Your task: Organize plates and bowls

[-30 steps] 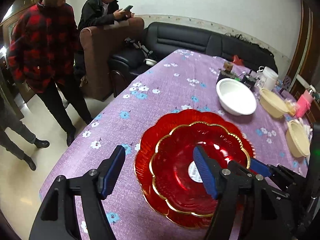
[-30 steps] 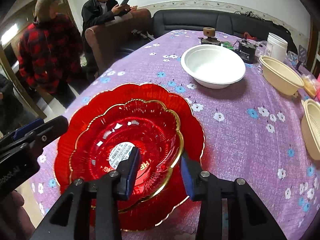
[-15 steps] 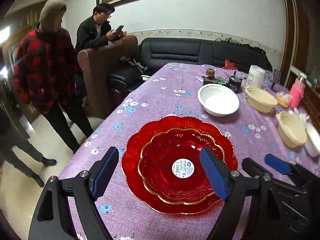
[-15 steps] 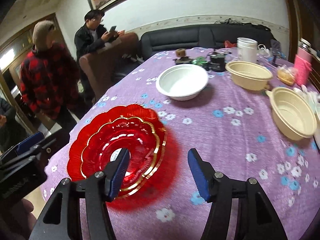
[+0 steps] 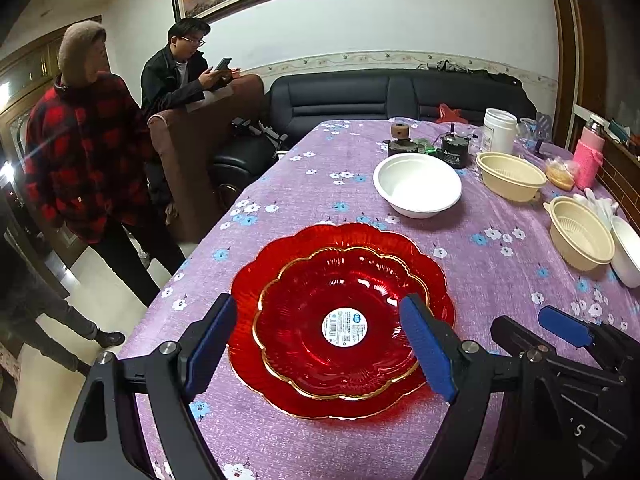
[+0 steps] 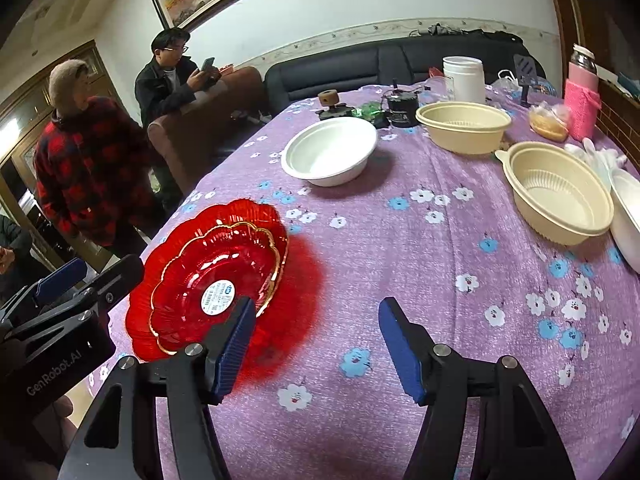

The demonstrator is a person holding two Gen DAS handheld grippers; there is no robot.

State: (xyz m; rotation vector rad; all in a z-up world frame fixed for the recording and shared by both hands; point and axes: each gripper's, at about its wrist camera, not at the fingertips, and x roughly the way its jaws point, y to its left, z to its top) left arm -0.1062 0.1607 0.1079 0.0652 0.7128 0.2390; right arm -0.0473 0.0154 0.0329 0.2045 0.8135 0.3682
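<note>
A small gold-rimmed red plate [image 5: 340,320] with a white sticker lies nested in a larger red plate [image 5: 432,276] on the purple flowered tablecloth [image 5: 304,184]. My left gripper [image 5: 320,344] hovers open just short of the stack, touching nothing. My right gripper [image 6: 318,340] is open over bare cloth; the red plates [image 6: 216,276] lie to its left, its left finger crossing their near rim in the picture. Beyond stand a white bowl [image 6: 330,152] and two cream bowls [image 6: 464,126] [image 6: 560,188]. Another white bowl [image 6: 628,216] is cut off at the right edge.
At the table's far end are a white jar [image 6: 464,76], a pink bottle [image 6: 582,100], a dark can [image 6: 400,108] and a bag of food [image 6: 548,122]. Two people [image 5: 84,152] stand by a brown chair [image 5: 192,160] left of the table edge. A dark sofa [image 5: 380,96] is behind.
Both grippers drew back from the red plates and opened wider. The right gripper let go of the stack's near rim and shifted right over bare cloth. The plates stayed on the table.
</note>
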